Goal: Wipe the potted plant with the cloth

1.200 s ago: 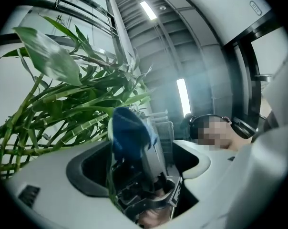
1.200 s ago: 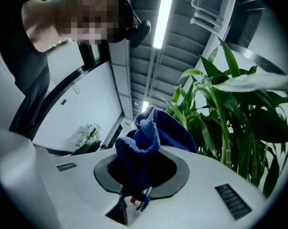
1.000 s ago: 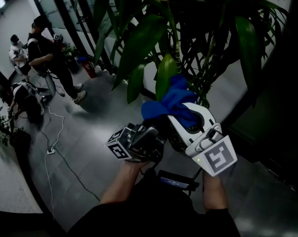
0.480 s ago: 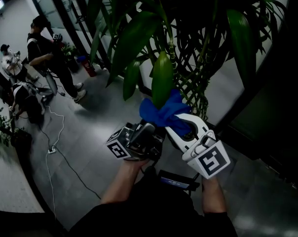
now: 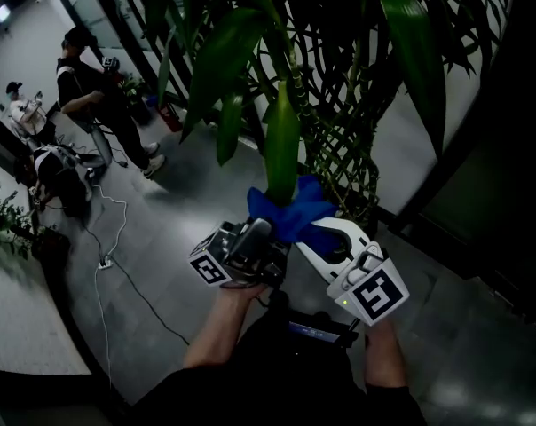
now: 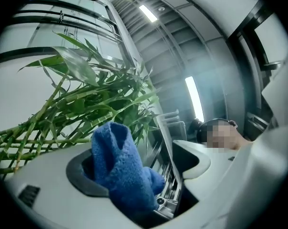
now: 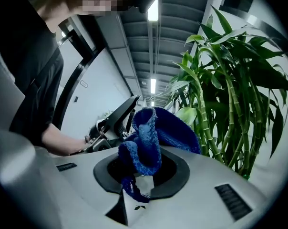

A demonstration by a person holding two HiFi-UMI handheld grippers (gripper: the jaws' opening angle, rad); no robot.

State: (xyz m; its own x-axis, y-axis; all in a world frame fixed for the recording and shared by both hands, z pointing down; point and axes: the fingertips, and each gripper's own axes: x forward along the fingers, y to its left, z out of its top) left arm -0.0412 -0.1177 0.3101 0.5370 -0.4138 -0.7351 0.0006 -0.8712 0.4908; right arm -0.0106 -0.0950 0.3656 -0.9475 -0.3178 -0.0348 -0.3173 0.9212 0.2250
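"What's changing on the potted plant (image 5: 339, 78)?"
"I'm sliding the cloth (image 5: 290, 213) down one leaf (image 5: 282, 140); it's now reaching the tip. The left gripper (image 5: 257, 236) and right gripper (image 5: 328, 236) are both clamping it, so this stroke is probably finishing."

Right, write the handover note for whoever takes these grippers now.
Grippers: the left gripper and the right gripper both look shut on the cloth, held bunched between them.
Things: the plant stands just ahead; one hanging leaf has its tip in the cloth.
Done: that leaf seems wiped down to its tip.
Left: the other leaves, probably.
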